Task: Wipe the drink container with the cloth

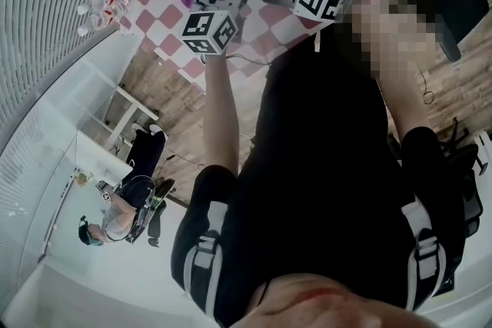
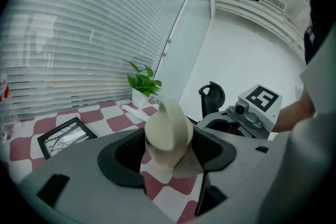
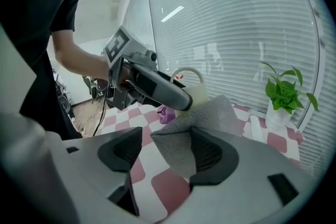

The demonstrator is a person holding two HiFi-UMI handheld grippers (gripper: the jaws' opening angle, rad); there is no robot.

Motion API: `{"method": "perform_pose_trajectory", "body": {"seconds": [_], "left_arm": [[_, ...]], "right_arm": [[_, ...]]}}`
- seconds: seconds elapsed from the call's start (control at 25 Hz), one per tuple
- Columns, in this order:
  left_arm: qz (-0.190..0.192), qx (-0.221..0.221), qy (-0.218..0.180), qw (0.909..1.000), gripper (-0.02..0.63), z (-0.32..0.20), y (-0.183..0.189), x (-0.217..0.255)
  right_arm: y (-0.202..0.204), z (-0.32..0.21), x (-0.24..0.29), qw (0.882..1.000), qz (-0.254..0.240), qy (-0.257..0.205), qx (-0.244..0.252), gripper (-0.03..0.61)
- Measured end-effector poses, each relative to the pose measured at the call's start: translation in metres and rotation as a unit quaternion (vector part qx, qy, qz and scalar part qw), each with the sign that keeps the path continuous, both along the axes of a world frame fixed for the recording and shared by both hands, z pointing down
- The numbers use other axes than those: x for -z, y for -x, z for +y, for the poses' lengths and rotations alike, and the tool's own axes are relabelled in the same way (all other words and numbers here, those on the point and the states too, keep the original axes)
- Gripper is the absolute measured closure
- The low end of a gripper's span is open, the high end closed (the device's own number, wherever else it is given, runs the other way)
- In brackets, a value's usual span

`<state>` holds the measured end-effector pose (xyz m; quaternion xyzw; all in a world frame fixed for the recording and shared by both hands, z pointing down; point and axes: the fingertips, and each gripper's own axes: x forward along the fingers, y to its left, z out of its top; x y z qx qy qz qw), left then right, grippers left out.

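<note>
**A:** What is the biggest thing in view?

**B:** The worktop [image 2: 116,122], checked in pink and white. It runs under the drink container [image 2: 168,131] and on to the blinds [image 2: 79,34] behind it.

**A:** And the two tools?

**B:** The left gripper [image 2: 168,150] comes at the drink container from one side. Its fingers [image 2: 123,157] are closed on the cream body, one pad on each flank, and the handle stands up above them. The right gripper [image 3: 167,150] faces the drink container from the opposite side. Its fingers [image 3: 210,155] are spread wide and pinch nothing.

**A:** Does the drink container stand on the worktop?

**B:** It sits low over the checks, but whether its base touches them cannot be told.

**A:** Where is the cloth?

**B:** The grey cloth [image 3: 205,115] leans against the drink container on the side toward the right gripper. Its lower end hangs into the gap between that gripper's spread fingers, close against the right-hand one. The left gripper view shows a corner of it peeping out at the foot of the drink container.

**A:** What else is around?

**B:** A black picture frame [image 2: 65,137] lies flat, well to the left of the drink container in the left gripper view. A potted plant [image 3: 283,93] stands beyond the drink container, by the blinds. A small purple object [image 3: 167,114] lies just beside the drink container, and what it is cannot be made out.
</note>
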<state>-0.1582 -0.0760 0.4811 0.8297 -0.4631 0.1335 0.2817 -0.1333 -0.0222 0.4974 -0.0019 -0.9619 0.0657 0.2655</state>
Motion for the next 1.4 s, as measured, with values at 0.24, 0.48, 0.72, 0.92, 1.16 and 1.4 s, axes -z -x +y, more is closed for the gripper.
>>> {"method": "perform_pose_trajectory", "body": {"seconds": [0.24,0.48,0.72,0.92,1.16,1.4], "left_arm": [[-0.006,-0.009,-0.002,0.9999,0.316,-0.001,-0.003,0.000],[0.004,0.010,0.004,0.9999,0.315,-0.007,0.001,-0.001],[0.003,0.011,0.001,0.9999,0.316,-0.008,0.000,-0.001],[0.000,0.011,0.001,0.9999,0.316,-0.008,-0.002,0.000],[-0.003,0.010,0.000,0.9999,0.316,-0.008,-0.003,0.000],[-0.012,-0.003,-0.005,0.9999,0.316,-0.006,-0.010,0.001]], "right_arm": [[-0.003,0.000,-0.011,0.995,0.045,-0.084,0.030,0.352],[0.000,-0.015,-0.012,0.990,0.047,-0.129,-0.014,0.412],[-0.004,-0.034,-0.010,0.986,0.033,-0.134,-0.093,0.394],[-0.003,-0.040,-0.011,0.986,0.026,-0.124,-0.111,0.393],[-0.003,-0.047,-0.014,0.987,0.022,-0.102,-0.125,0.366],[0.000,-0.049,-0.021,0.989,0.023,-0.078,-0.121,0.311]]}}
